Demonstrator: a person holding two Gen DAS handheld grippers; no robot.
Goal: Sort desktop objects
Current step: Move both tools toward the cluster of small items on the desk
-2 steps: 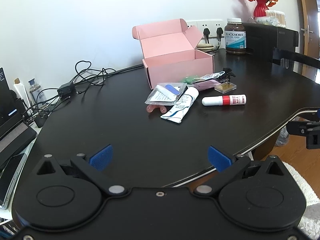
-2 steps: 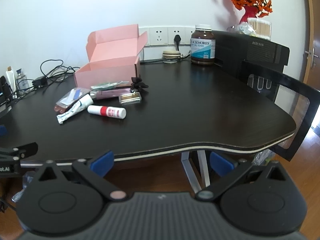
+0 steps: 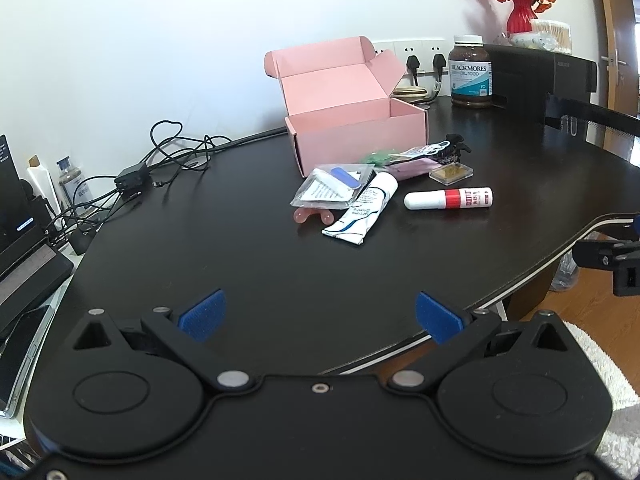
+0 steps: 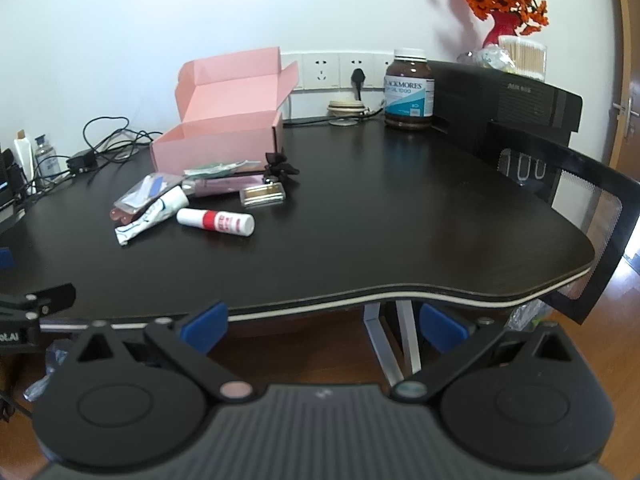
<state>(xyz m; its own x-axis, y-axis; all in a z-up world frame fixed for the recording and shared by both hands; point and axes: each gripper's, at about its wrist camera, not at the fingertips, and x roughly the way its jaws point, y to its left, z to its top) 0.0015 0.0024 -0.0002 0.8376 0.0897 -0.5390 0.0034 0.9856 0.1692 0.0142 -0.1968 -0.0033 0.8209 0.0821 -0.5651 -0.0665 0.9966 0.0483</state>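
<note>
Barely any change from a moment ago, both views look the same. Pink box with lid flipped up, sitting mid-desk. Little pile touching its front: clear pouch, white tube at 5 o'clock of the pouch, pink roller poking out underneath, gold case and black hair clip off at 3 o'clock. Red-and-white stick lying alone at 5 o'clock of the box. Brown supplement bottle way back by the wall sockets. Left gripper spread wide over the near desk edge, holding nothing. Right gripper same deal, fingers apart and empty, hanging off the desk's front edge.
</note>
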